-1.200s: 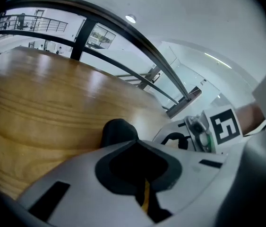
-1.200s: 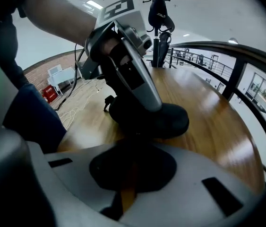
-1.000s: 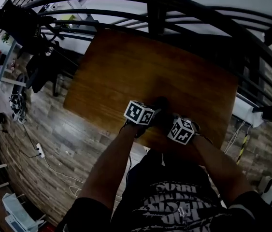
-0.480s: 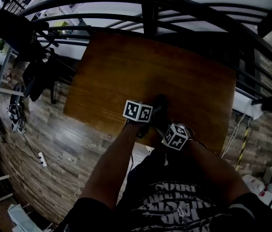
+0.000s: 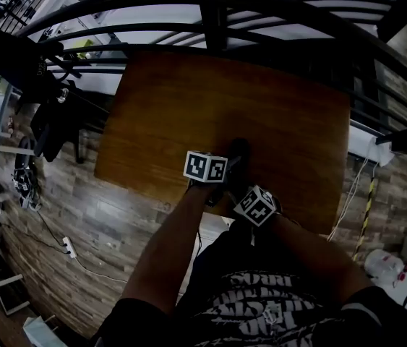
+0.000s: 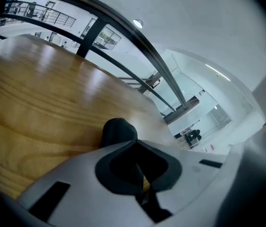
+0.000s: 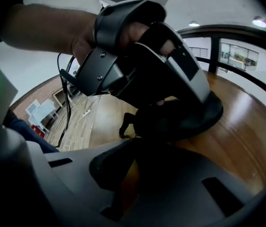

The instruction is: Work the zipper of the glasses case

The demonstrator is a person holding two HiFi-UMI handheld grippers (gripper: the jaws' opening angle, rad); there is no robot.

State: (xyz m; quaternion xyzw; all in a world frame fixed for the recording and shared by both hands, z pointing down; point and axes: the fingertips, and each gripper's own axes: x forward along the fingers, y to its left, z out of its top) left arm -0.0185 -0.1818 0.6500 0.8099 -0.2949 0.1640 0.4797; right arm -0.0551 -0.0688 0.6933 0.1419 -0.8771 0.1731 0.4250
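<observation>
The black glasses case (image 5: 238, 155) lies on the wooden table (image 5: 225, 92) near its front edge. In the left gripper view its rounded end (image 6: 118, 128) sticks out just beyond my left gripper (image 6: 135, 144), whose jaws stand shut against it. The right gripper view shows the case (image 7: 200, 117) as a dark oval held by the left gripper's fingers (image 7: 189, 79). My right gripper (image 7: 137, 145) is shut at the case's near end on a dark piece that looks like the zipper pull; shadow hides it. In the head view the left gripper (image 5: 225, 172) and right gripper (image 5: 242, 188) sit close together.
A black metal railing (image 5: 210, 20) curves behind the table's far edge. The front edge (image 5: 152, 186) runs just under both grippers, with wood-pattern floor (image 5: 80, 215) below at the left. The person's forearms and legs fill the lower head view.
The right gripper has drawn back toward the person and leftward, closer to the left gripper. The left gripper and the case have stayed almost in place.
</observation>
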